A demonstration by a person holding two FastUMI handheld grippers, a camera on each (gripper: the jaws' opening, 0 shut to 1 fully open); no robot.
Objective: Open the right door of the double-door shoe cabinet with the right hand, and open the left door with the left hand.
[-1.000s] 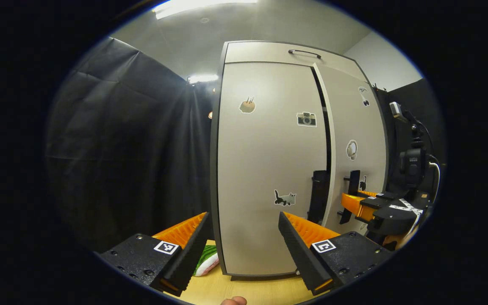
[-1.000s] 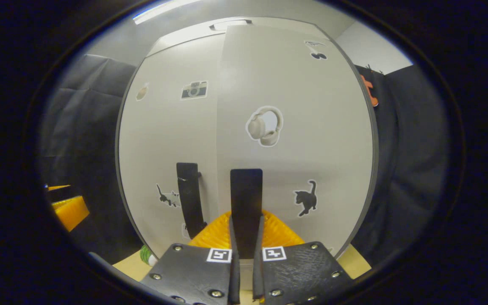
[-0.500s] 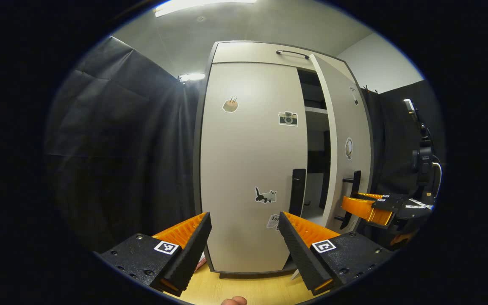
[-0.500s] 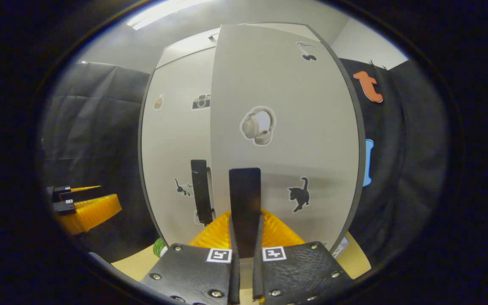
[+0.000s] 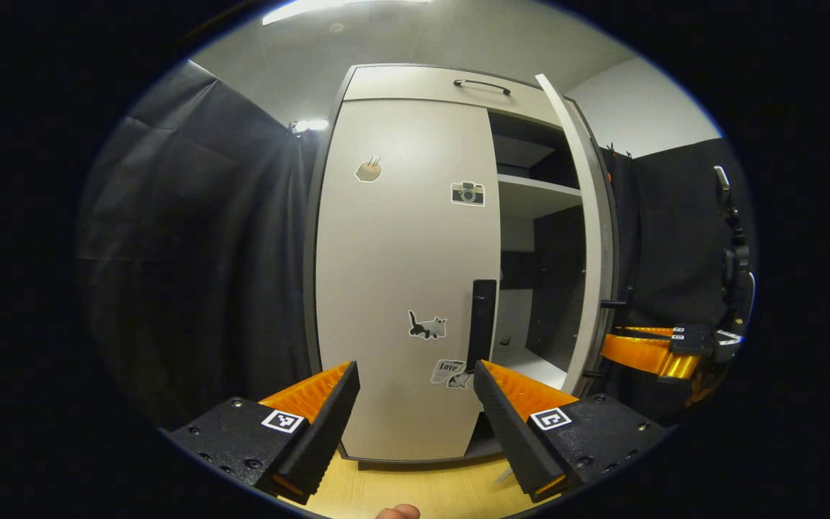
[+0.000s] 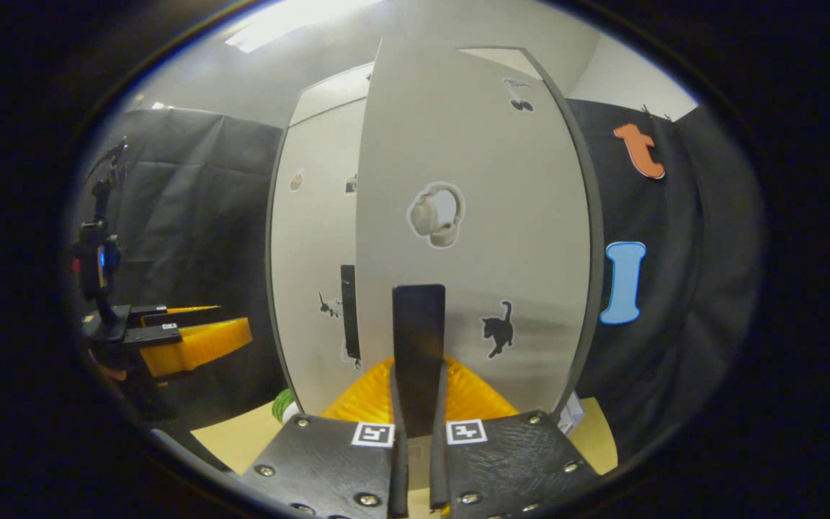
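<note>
The pale shoe cabinet's left door (image 5: 400, 274) stands closed, with its black vertical handle (image 5: 483, 321) just beyond my right fingertip. My left gripper (image 5: 415, 393) is open in front of that door, a short way off and touching nothing. The right door (image 5: 591, 238) is swung wide, seen nearly edge-on, baring the shelves (image 5: 537, 202) inside. In the right gripper view, the right door (image 6: 472, 216) faces me and its black handle (image 6: 418, 339) runs down between the fingers of my right gripper (image 6: 418, 389), which is shut on it. The right gripper (image 5: 620, 346) also appears beside the door's edge.
A light wooden surface (image 5: 415, 490) lies under the cabinet. A green object (image 6: 284, 405) sits at the cabinet's foot. A camera on a stand (image 6: 98, 252) rises at the left, behind the left gripper (image 6: 192, 342). Black cloth hangs on both sides.
The right door has swung from a narrow crack to wide open, pulled by my right gripper. My left gripper has shifted so the left door's handle sits nearer its fingers.
</note>
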